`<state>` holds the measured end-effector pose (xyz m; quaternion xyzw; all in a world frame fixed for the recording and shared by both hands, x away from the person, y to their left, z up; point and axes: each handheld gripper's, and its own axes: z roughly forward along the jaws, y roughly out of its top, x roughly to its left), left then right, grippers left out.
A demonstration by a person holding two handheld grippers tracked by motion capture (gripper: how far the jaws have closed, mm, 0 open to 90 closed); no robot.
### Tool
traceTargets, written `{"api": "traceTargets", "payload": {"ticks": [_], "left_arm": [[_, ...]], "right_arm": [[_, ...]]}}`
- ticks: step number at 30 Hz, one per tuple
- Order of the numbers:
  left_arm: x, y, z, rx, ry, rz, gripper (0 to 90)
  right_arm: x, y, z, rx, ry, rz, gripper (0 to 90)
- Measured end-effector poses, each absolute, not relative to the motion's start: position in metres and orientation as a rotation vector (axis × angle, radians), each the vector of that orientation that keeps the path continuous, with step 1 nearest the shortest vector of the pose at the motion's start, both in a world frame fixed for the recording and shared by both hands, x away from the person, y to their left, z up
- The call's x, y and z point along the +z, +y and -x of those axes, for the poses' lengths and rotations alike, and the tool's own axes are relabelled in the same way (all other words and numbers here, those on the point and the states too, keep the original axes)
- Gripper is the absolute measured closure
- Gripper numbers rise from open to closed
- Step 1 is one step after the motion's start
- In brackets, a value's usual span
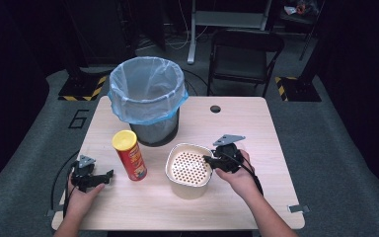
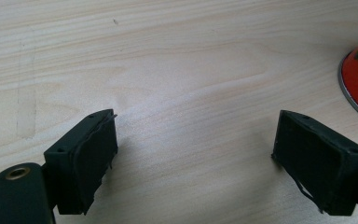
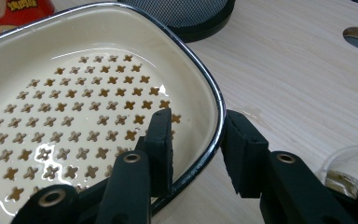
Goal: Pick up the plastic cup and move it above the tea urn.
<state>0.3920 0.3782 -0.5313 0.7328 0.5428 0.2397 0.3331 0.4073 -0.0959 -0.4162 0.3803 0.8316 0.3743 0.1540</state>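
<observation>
A: Where is the cream enamel strainer bowl with cross-shaped holes and a dark rim (image 1: 189, 167)?

B: It sits on the pale wooden table (image 1: 256, 128), in front of the black mesh bin lined with a blue plastic bag (image 1: 148, 94) and right of the red crisp tube with a yellow lid (image 1: 129, 154).

A: And the right gripper (image 3: 198, 147)?

B: Its jaws are clamped on the bowl's right rim, one inside, one outside.

A: The left gripper (image 2: 196, 158)?

B: Its jaws stand wide apart over bare table, holding nothing, near the tube.
</observation>
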Motion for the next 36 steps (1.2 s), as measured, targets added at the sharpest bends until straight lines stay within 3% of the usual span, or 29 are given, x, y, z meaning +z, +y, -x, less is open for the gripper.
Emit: {"api": "traceTargets", "payload": {"ticks": [12,14,22,36], "left_arm": [[-0.531,0.378,-0.392,0.624,1.420,-1.920,13.1],[-0.531,0.378,-0.392,0.623,1.420,-1.922,13.1],[-0.531,0.378,-0.392,0.629,1.416,-1.915,13.0],[-0.531,0.378,-0.392,0.630,1.416,-1.915,13.1]], "right_arm": [[-0.416,-0.119,-0.384,1.120,2.384,-1.103,63.5],[-0.407,-0.126,-0.379,1.153,2.327,-1.109,55.9],[-0.393,-0.151,-0.381,1.135,2.220,-1.147,43.7],[-0.442,-0.187,-0.404,1.042,2.105,-1.287,24.7]]}}
